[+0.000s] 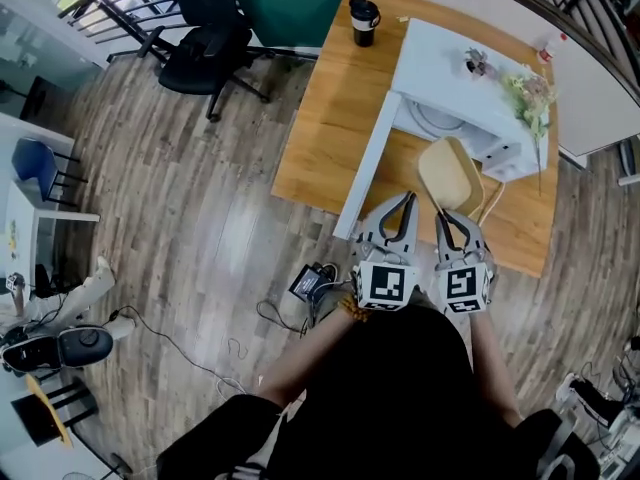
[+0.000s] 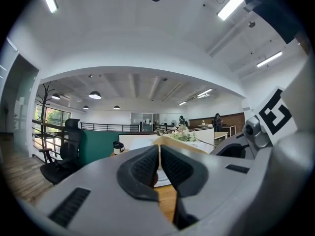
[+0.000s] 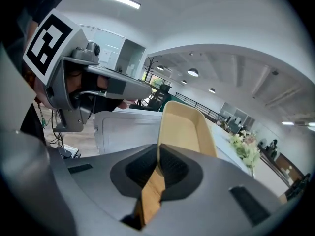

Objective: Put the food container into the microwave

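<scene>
My right gripper (image 1: 446, 220) pinches the rim of the tan food container (image 1: 451, 173), centre right of the head view, just before the open white microwave (image 1: 455, 68). My left gripper (image 1: 404, 206), beside it, has its jaws pressed together, empty.

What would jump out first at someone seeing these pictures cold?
The tan food container, pinched by its rim in the right gripper, hangs just before the white microwave, whose door stands swung open. A black mug stands at the wooden table's far edge.
</scene>
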Tool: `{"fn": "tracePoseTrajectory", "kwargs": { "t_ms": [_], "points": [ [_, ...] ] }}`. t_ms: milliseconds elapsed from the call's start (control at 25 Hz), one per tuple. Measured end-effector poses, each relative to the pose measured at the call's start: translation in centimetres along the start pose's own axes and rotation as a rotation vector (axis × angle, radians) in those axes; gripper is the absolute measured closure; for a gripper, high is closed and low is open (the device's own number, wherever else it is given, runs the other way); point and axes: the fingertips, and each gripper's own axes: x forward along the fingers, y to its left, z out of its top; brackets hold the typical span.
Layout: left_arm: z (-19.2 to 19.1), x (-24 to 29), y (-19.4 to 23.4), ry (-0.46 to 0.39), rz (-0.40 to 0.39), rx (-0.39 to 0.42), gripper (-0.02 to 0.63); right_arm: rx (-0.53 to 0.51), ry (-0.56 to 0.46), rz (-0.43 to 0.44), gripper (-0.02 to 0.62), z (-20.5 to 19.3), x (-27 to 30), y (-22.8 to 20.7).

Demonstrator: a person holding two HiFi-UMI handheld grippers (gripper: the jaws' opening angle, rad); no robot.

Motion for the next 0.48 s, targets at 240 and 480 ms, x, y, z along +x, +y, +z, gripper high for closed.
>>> {"fn": "tracePoseTrajectory", "kwargs": {
  "t_ms": [240,480],
  "points": [
    [-1.9,0.7,-1.2,0.044,0.066,-0.01,0.574,-0.039,-0.015,0.074,0.572,-1.7,1.0,-0.2],
    [-2.3,1.9,-1.4,0.048,0.069,0.011,0.574,-0.056,0.0,0.118,0.572,-3.3,2.6,-0.1]
  ]
}}
